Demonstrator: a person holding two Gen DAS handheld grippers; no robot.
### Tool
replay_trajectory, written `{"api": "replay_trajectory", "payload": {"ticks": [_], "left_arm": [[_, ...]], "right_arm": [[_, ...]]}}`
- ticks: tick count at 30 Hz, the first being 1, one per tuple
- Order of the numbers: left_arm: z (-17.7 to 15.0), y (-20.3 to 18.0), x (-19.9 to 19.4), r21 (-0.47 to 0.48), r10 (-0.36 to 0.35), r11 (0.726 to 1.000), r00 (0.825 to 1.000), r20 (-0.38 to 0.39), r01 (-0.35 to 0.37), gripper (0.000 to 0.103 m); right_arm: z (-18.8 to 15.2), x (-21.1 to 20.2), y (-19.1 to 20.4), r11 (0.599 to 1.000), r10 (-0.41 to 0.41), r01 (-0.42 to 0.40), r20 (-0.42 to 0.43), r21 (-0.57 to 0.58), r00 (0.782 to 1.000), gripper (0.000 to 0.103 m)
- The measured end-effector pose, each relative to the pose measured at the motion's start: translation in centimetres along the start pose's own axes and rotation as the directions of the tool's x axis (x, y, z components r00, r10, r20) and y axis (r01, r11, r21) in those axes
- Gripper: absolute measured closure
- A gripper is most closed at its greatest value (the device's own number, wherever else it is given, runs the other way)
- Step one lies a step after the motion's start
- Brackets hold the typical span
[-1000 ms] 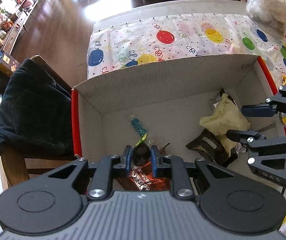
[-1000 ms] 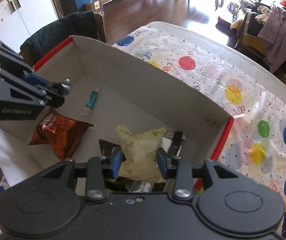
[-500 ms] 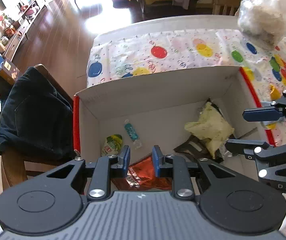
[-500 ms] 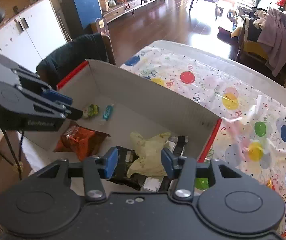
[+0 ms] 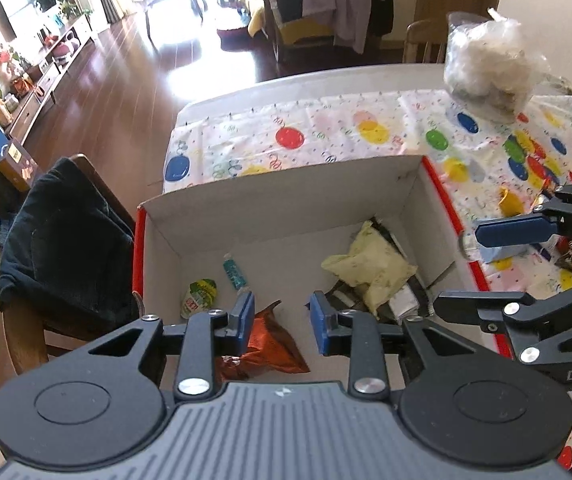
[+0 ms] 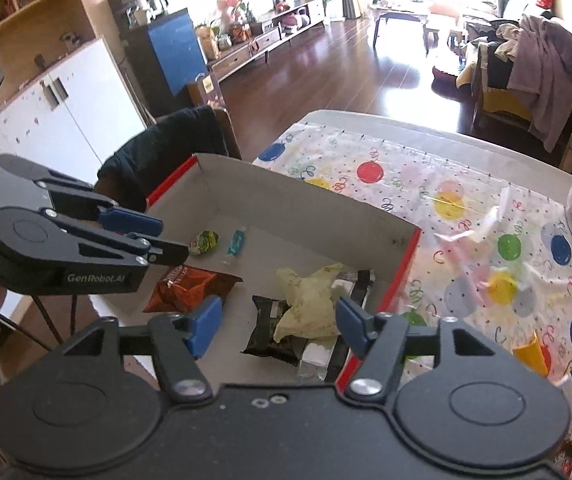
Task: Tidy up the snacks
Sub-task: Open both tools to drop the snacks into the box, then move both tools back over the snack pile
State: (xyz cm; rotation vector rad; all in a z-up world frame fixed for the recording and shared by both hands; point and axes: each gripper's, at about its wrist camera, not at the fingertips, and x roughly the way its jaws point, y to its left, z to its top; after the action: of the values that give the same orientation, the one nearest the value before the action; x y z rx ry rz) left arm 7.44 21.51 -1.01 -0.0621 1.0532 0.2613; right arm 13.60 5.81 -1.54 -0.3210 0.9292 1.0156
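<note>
A white cardboard box [image 5: 286,196] with red edges stands on the table and holds snacks: a pale yellow bag [image 5: 370,266], a dark wrapper [image 6: 271,330] under it, an orange-brown packet [image 5: 273,344], a teal candy [image 5: 233,274] and a small green-yellow snack [image 5: 201,294]. My left gripper [image 5: 281,322] is open and empty above the box's near left side. My right gripper [image 6: 277,326] is open and empty above the near right side, over the yellow bag [image 6: 310,300]. The box also shows in the right wrist view [image 6: 306,208].
The table has a balloon-print cloth [image 5: 326,144]. A clear bag of white stuff [image 5: 490,68] stands at the far right. More snacks [image 5: 570,252] lie on the cloth right of the box. A chair with a dark garment [image 5: 61,240] is to the left.
Both grippers have risen up out of the box and opened. The left one let go of the small green-yellow snack, which now lies in the box's left corner. The right one released the yellow bag.
</note>
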Motion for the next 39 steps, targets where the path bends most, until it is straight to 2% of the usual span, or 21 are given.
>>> {"api": "replay_trajectory", "payload": {"ticks": [2, 4, 6, 9, 14, 21, 27, 32, 35, 39], "left_arm": [[-0.1, -0.5, -0.7, 0.001, -0.001, 1.000, 1.000, 0.018, 0.001, 0.070], [-0.2, -1.0, -1.3, -0.007, -0.008, 1.000, 0.999, 0.038, 0.008, 0.047], [-0.4, -1.6, -2.1, -0.015, -0.013, 1.000, 0.998, 0.065, 0.014, 0.039], [-0.6, -2.8, -3.1, -0.012, -0.037, 0.999, 0.995, 0.089, 0.039, 0.038], [-0.9, -5.1, -4.4, -0.014, -0.055, 0.998, 0.990, 0.130, 0.058, 0.032], [-1.3, -8.5, -5.5, -0.030, -0.049, 0.998, 0.980, 0.191, 0.056, 0.025], [-1.2, -11.9, -6.0, -0.038, -0.060, 0.997, 0.968, 0.244, 0.072, 0.020], [-1.2, -14.9, -5.7, -0.043, -0.065, 0.996, 0.950, 0.306, 0.082, 0.015], [-0.7, -16.5, -4.9, -0.045, -0.098, 0.992, 0.950, 0.297, 0.117, 0.014], [-0.1, -19.6, -3.2, -0.001, -0.139, 0.990, 0.956, 0.259, 0.144, 0.014]], "right_arm": [[-0.3, -0.8, -0.3, 1.000, 0.011, -0.011, 0.013, 0.009, 1.000, 0.038], [-0.6, -1.7, -0.5, 1.000, 0.015, -0.016, 0.032, 0.019, 0.999, 0.034], [-1.0, -2.6, -0.7, 0.999, 0.023, -0.024, 0.050, 0.024, 0.998, 0.029], [-1.6, -3.8, -1.2, 0.999, 0.031, -0.033, 0.071, 0.032, 0.997, 0.026], [-2.9, -6.3, -2.5, 0.999, 0.030, -0.035, 0.111, 0.039, 0.993, 0.019], [-5.0, -10.1, -4.9, 0.999, 0.016, -0.023, 0.173, 0.040, 0.985, 0.003], [-7.2, -12.3, -7.7, 0.999, -0.017, 0.008, 0.185, 0.048, 0.983, 0.000], [-9.4, -13.4, -10.9, 0.997, -0.058, 0.048, 0.165, 0.064, 0.985, 0.000], [-10.5, -13.9, -13.0, 0.996, -0.076, 0.067, 0.146, 0.067, 0.986, 0.000], [-12.0, -14.7, -15.9, 0.992, -0.115, 0.108, 0.127, 0.062, 0.985, 0.000]]}}
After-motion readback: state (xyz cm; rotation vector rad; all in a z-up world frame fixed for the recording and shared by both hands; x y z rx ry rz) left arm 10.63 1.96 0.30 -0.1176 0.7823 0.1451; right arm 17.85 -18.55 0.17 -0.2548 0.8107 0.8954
